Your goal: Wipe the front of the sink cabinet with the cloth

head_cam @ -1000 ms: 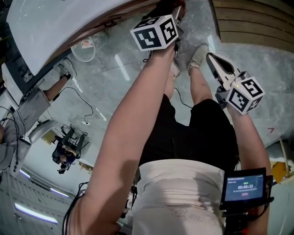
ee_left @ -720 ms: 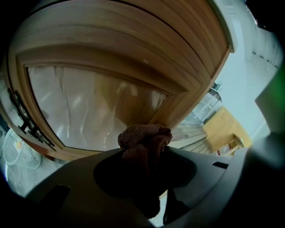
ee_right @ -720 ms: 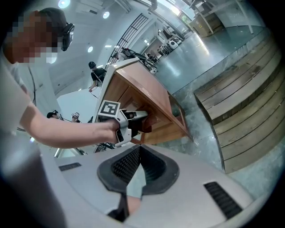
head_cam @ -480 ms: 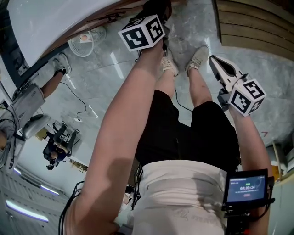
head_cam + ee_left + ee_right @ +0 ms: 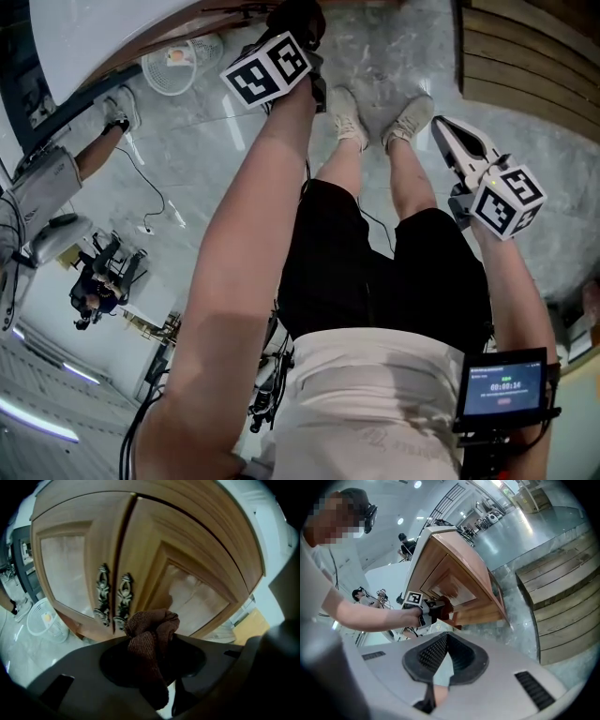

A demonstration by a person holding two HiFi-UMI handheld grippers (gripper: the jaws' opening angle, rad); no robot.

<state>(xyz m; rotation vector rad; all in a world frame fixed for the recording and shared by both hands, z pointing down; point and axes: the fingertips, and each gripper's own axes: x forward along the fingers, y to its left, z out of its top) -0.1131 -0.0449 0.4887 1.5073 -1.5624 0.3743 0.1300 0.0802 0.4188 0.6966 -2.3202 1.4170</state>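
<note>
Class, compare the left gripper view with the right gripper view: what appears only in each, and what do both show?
Only the left gripper view: the two ornate door handles. Only the right gripper view: the left gripper from the side, the arm holding it, and wooden steps. Both: the wooden cabinet and the brown cloth clamped in the left gripper.

On the grey marble floor (image 5: 216, 159), a white basket (image 5: 178, 61) sits far left beside a bystander's leg (image 5: 98, 150), wooden steps (image 5: 525, 66) lie far right, and a small lit screen (image 5: 503, 384) shows near right.
</note>
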